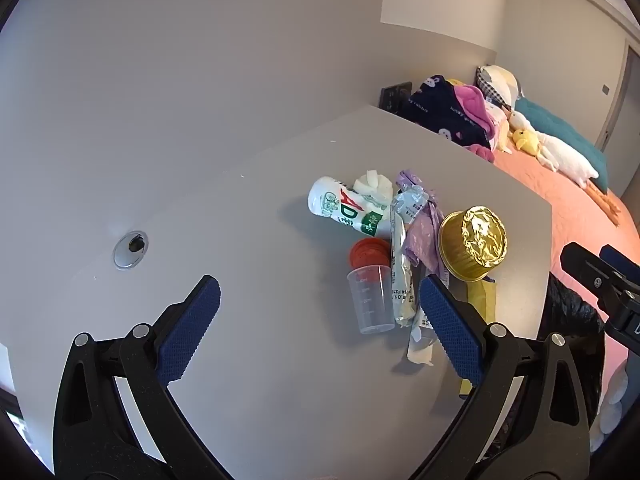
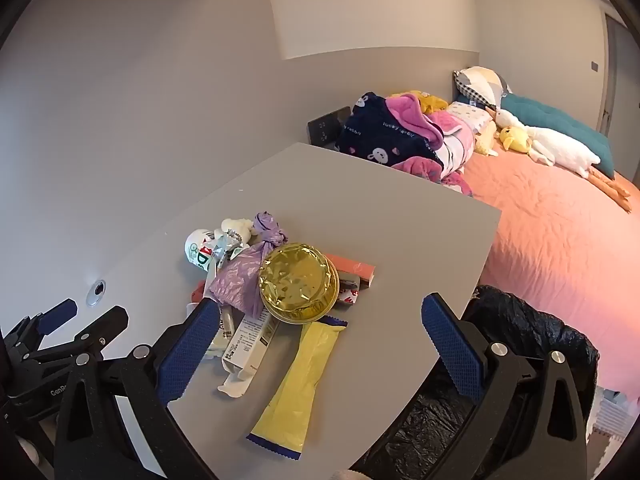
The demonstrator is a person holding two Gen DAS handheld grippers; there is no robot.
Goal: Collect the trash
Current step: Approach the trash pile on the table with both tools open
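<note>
A pile of trash lies on the grey table (image 1: 240, 360): a white AD bottle (image 1: 344, 208), a clear measuring cup (image 1: 372, 300), a red cap (image 1: 368, 252), a purple bag (image 2: 240, 276), a gold foil cup (image 2: 298, 282), a yellow wrapper (image 2: 298, 384), a white carton (image 2: 248, 352) and a pink box (image 2: 354, 268). My left gripper (image 1: 320, 312) is open and empty, above the table just short of the measuring cup. My right gripper (image 2: 320, 332) is open and empty, over the yellow wrapper near the table's edge.
A black trash bag (image 2: 520, 340) hangs open beside the table's right edge. A bed (image 2: 560, 232) with an orange sheet, blankets and plush toys lies beyond. A metal cable grommet (image 1: 130, 249) sits in the tabletop at the left. Grey wall behind.
</note>
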